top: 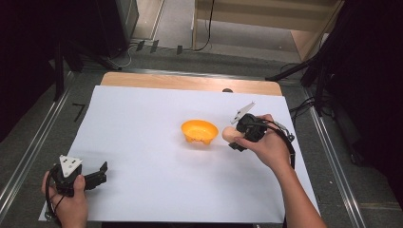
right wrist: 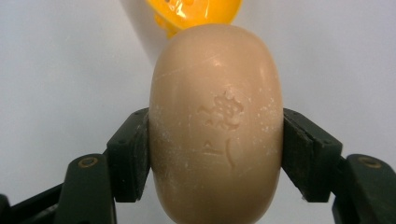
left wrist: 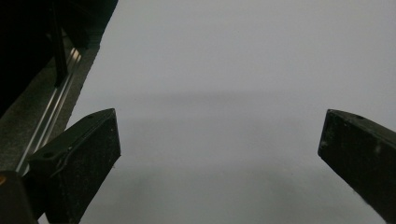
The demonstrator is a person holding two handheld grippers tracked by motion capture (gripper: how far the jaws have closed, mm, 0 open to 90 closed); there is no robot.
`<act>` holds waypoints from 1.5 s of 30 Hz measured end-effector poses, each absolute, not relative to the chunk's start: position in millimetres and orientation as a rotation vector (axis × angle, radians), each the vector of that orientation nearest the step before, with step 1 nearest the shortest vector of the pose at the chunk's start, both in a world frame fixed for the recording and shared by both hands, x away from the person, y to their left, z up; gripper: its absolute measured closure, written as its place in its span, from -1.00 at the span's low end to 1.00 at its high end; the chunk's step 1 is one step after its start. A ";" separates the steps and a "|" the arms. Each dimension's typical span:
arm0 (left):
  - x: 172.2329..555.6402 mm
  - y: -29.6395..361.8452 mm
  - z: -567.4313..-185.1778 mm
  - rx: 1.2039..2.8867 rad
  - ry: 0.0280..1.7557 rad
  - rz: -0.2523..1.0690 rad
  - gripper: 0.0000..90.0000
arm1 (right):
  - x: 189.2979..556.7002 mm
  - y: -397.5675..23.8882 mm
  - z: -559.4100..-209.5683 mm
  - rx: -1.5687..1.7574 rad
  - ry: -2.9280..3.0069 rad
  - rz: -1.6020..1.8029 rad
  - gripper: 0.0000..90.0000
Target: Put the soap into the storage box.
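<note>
— Well, what is being held, and where?

— A beige oval soap bar (right wrist: 216, 126) is pinched across its sides by the two black jaws of the right gripper (top: 234, 137). A stamped mark is seen on its face in the right gripper view. From the high view, the bar is found just to the right of the orange bowl (top: 199, 131), near the middle of the white sheet (top: 142, 156); whether bar and bowl touch cannot be told.

— And the bowl itself?

— It is set upright on the sheet, and its rim is seen just beyond the soap in the right gripper view.

— What of the other gripper?

— The left gripper (top: 97, 175) is held low at the near left corner of the sheet, well apart from bowl and soap. Its jaws are spread wide, with nothing but white sheet seen between them.

— And around the sheet?

— A wooden table edge (top: 190, 81) is visible along the far side.
</note>
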State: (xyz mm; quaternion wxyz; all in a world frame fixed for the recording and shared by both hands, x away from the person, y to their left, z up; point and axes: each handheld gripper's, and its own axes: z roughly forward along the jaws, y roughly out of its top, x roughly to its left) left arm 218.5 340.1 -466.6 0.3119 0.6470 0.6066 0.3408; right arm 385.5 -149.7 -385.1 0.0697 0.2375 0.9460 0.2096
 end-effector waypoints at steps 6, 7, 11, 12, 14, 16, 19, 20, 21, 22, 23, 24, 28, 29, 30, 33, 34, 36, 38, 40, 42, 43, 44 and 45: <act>218.5 340.3 -466.5 1.707 1.600 0.899 -1.00 | 390.8 -144.4 -379.8 0.679 2.842 0.661 -0.26; 218.5 340.3 -466.5 1.707 1.600 0.899 -1.00 | 390.8 -144.4 -379.8 0.679 2.842 0.661 -0.26; 218.5 340.1 -466.5 1.707 1.601 0.898 -1.00 | 394.7 -137.4 -377.0 0.618 2.839 0.660 -0.26; 218.6 340.3 -466.5 1.708 1.601 0.898 -1.00 | 395.9 -136.1 -376.8 0.604 2.839 0.665 -0.26; 218.5 340.3 -466.5 1.707 1.601 0.898 -1.00 | 397.6 -133.0 -376.5 0.593 2.846 0.661 -0.26; 218.5 340.3 -466.5 1.707 1.600 0.897 -1.00 | 399.9 -129.2 -376.3 0.575 2.845 0.658 -0.26; 218.5 340.3 -466.5 1.707 1.601 0.897 -1.00 | 401.5 -125.3 -375.6 0.556 2.855 0.657 -0.26; 218.5 340.4 -466.5 1.707 1.600 0.897 -1.00 | 402.1 -121.3 -374.9 0.524 2.866 0.651 -0.26; 218.4 340.4 -466.5 1.707 1.600 0.896 -1.00 | 402.3 -118.6 -374.9 0.490 2.873 0.646 -0.26; 218.4 340.4 -466.5 1.707 1.600 0.896 -1.00 | 402.4 -117.0 -374.9 0.481 2.876 0.642 -0.26; 218.5 340.5 -466.5 1.707 1.600 0.896 -1.00 | 403.3 -114.9 -375.3 0.446 2.879 0.640 -0.26; 218.5 340.5 -466.4 1.708 1.601 0.896 -1.00 | 403.6 -113.0 -375.0 0.428 2.879 0.623 -0.26; 218.5 340.7 -466.6 1.703 1.600 0.896 -1.00 | 406.7 -107.4 -374.4 0.400 2.887 0.640 -0.26; 218.5 340.7 -466.6 1.703 1.600 0.896 -1.00 | 407.5 -106.1 -374.1 0.397 2.888 0.637 -0.26; 218.5 340.7 -466.6 1.702 1.599 0.896 -1.00 | 408.2 -104.2 -374.4 0.385 2.891 0.637 -0.26; 218.4 340.6 -466.5 1.706 1.601 0.896 -1.00 | 409.9 -100.3 -375.6 0.353 2.895 0.639 -0.26; 218.5 340.5 -466.5 1.707 1.601 0.896 -1.00 | 410.7 -98.6 -376.5 0.314 2.902 0.638 -0.26; 218.6 340.3 -466.5 1.708 1.601 0.898 -1.00 | 410.5 -95.9 -377.4 0.277 2.913 0.623 -0.26; 218.6 340.2 -466.6 1.709 1.600 0.899 -1.00 | 410.8 -92.4 -377.3 0.255 2.914 0.622 -0.27; 218.5 340.3 -466.5 1.707 1.601 0.898 -1.00 | 411.0 -90.0 -376.3 0.266 2.914 0.633 -0.26; 218.5 340.2 -466.5 1.708 1.600 0.898 -1.00 | 412.4 -86.9 -375.1 0.250 2.910 0.636 -0.27; 218.5 340.2 -466.5 1.708 1.600 0.898 -1.00 | 412.4 -86.9 -375.1 0.250 2.910 0.636 -0.27; 218.6 340.1 -466.6 1.707 1.599 0.898 -1.00 | 413.5 -84.8 -374.3 0.241 2.911 0.638 -0.26; 218.6 340.2 -466.6 1.708 1.600 0.898 -1.00 | 414.0 -83.4 -373.7 0.240 2.913 0.638 -0.26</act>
